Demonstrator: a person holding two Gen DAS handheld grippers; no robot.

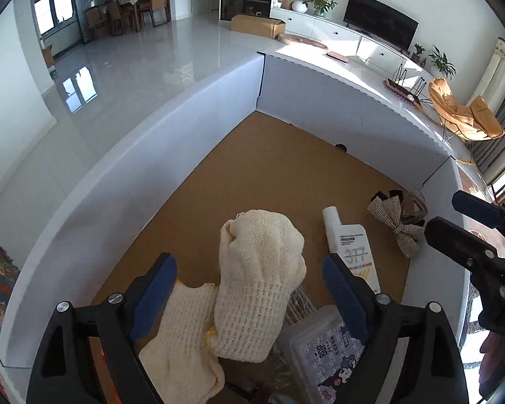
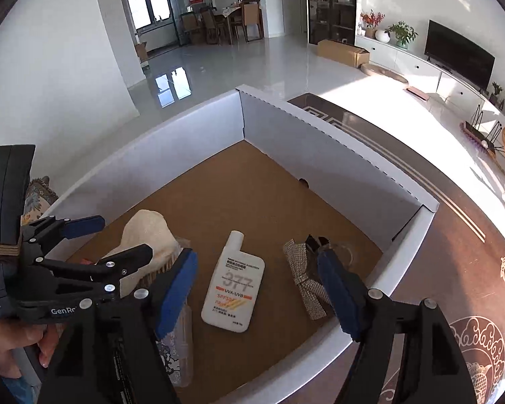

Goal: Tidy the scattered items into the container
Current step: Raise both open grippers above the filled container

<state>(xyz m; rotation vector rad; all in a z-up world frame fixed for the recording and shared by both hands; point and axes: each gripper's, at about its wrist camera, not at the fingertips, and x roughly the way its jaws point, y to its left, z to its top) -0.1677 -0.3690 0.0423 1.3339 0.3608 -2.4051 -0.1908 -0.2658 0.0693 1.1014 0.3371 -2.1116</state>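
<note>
both grippers hang over a white box [image 2: 320, 148] with a brown floor.

the left gripper [image 1: 249, 286] has its blue pads spread wide and holds nothing. right under it, between the pads but not pinched, lie cream gloves [image 1: 252, 286], one on top of the other. just past its right pad lies a white bottle [image 1: 351, 245], flat on the box floor. farther right of that, by the box wall, is a bow clip [image 1: 400, 222]. close under its right pad is a clear case [image 1: 323, 346] with cartoon stickers.

the right gripper [image 2: 256, 289] is spread wide too and holds nothing. the bottle [image 2: 234, 289] lies between its pads, not touched. the bow clip [image 2: 306, 276] sits just by its right pad. the gloves [image 2: 144, 235] are off to its left, under the left gripper [image 2: 118, 235]. a hand [image 2: 33, 340] shows at the lower left, holding that gripper.

all these things are inside the box.
</note>
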